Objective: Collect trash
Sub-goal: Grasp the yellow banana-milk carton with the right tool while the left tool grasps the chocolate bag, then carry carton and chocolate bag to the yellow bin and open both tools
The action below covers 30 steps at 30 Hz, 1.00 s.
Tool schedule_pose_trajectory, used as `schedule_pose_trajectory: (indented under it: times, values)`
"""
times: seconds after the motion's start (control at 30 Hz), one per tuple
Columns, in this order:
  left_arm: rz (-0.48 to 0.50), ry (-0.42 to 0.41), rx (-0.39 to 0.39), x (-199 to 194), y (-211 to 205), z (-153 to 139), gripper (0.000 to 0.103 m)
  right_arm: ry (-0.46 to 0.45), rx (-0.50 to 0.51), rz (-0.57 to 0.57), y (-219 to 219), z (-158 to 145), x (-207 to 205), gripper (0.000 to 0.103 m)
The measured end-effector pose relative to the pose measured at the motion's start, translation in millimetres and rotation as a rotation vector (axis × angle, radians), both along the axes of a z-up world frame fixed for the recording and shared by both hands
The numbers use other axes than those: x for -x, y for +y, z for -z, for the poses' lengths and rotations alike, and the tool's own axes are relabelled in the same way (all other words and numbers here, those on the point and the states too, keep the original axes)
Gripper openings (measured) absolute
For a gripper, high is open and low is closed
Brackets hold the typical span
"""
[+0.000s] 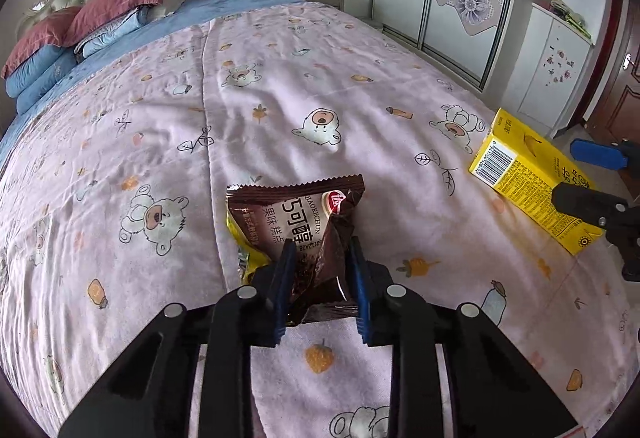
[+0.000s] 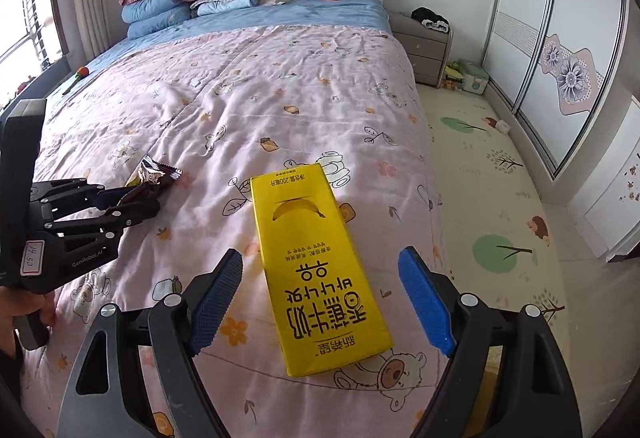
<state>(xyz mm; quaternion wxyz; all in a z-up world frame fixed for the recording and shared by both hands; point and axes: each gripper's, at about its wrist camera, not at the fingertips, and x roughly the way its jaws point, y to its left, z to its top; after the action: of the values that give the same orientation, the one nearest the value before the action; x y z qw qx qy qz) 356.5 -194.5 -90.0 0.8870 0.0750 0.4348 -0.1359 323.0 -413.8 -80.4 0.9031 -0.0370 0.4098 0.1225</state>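
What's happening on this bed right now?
A person with a gripper in each hand is picking litter off a pink bedspread. The left gripper is shut on a brown snack wrapper. The right gripper is open, its fingers on either side of a yellow milk carton that lies flat near the bed's edge, not yet gripped.

We are holding our right gripper [image 2: 320, 302] wide open over a yellow milk box [image 2: 316, 270] lying flat on the pink blanket [image 2: 240, 98]. The box is sitting between the blue pads [image 2: 426, 302]. Our left gripper [image 2: 132, 204] is pinching a brown snack bag [image 2: 154, 174] nearby.
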Motion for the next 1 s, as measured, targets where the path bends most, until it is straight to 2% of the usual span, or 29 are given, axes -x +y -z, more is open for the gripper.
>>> schedule_pose_trajectory:
  times: [0.1,0.27,0.33,0.37,0.47,0.63,0.8,1.0]
  values:
    - [0.003,-0.015,0.027,5,4,-3,0.022,0.010,0.003,-0.007,4,6,-1,0.078]
    - [0.004,-0.023,0.122,13,16,-13,0.020,0.020,-0.033,0.017,-2,14,-1,0.076]
    - [0.014,-0.019,0.161,16,18,-16,0.020,0.028,-0.011,0.017,0,19,-2,0.067]
    - [0.020,-0.017,0.172,17,18,-17,0.020,0.034,0.000,0.015,2,22,-2,0.057]
    - [0.029,-0.022,0.172,19,14,-18,0.020,0.026,-0.004,0.034,2,25,4,0.048]
    - [0.061,-0.013,0.195,27,6,-19,0.020,-0.023,-0.048,0.055,-8,15,34,0.048]
    - [0.119,-0.012,0.220,48,-13,-27,0.019,-0.079,-0.165,0.082,-25,-2,66,0.048]
    - [0.180,-0.020,0.238,88,-40,-41,0.017,-0.133,-0.297,0.170,-52,0,110,0.048]
